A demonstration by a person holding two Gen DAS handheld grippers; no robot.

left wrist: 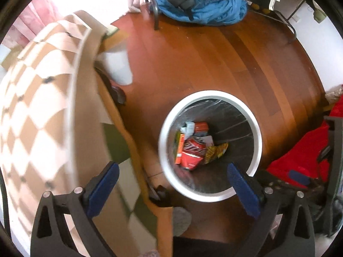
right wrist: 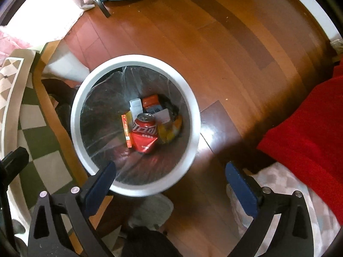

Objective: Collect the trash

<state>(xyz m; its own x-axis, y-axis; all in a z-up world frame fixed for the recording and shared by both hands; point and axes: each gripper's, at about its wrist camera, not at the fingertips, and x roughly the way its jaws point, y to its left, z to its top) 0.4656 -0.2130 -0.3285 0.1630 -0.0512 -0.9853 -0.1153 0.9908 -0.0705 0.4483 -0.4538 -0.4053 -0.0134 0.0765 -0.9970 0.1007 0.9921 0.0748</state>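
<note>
A white round trash bin (left wrist: 256, 128) with a clear liner stands on the wooden floor; it also shows in the right wrist view (right wrist: 193, 98). Inside lie a crushed red cola can (left wrist: 193, 153) (right wrist: 144, 136), a thin orange box (left wrist: 179, 148) (right wrist: 126, 130), a yellow snack wrapper (left wrist: 215, 153) (right wrist: 169, 131) and other packets. My left gripper (left wrist: 171, 180) is open and empty, held above the bin's near left rim. My right gripper (right wrist: 171, 177) is open and empty, held above the bin's near right rim.
A table with a brown and white checkered cloth (left wrist: 38, 98) stands left of the bin. A red cloth (right wrist: 306, 124) lies to the right. A chair with blue and dark clothing (left wrist: 201, 6) stands at the back. A grey slipper (right wrist: 154, 209) is near the bin.
</note>
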